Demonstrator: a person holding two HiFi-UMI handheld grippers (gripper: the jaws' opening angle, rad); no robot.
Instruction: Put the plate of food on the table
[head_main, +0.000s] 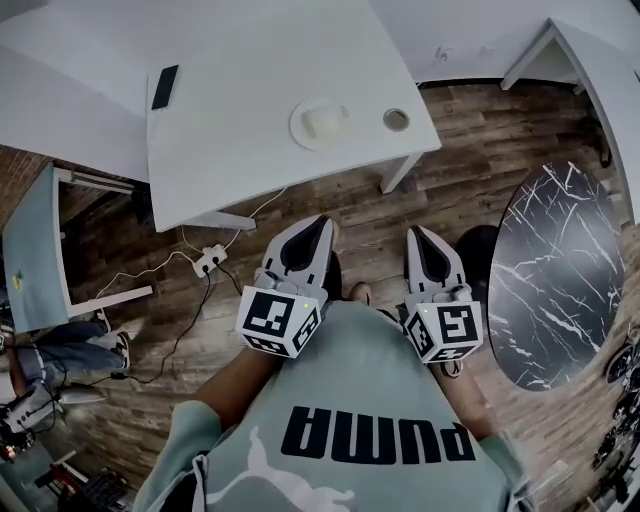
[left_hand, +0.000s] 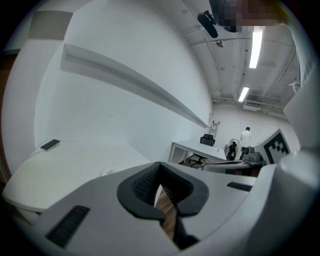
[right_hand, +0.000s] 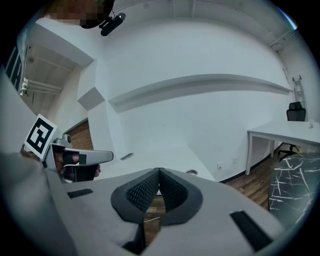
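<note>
Two grippers: left gripper (head_main: 322, 224) and right gripper (head_main: 416, 234), each with jaws closed tip to tip, nothing held. One plate of food (head_main: 322, 122) on white bench (head_main: 230, 150), near front edge. One small round cup (head_main: 396, 120) just right of plate, by corner. One dark flat slab (head_main: 164, 87) at left edge. Open wood floor (head_main: 470, 170) between grippers and bench. One marble table (head_main: 560, 270) at right.

The white bench (head_main: 240, 130) carries a plate of food (head_main: 322, 123) toward its right end. A small round cup (head_main: 396, 120) sits just beside the plate, and a dark flat slab (head_main: 165, 87) lies well apart near the left edge. A power strip (head_main: 209, 261) lies on the wooden floor (head_main: 470, 170).
</note>
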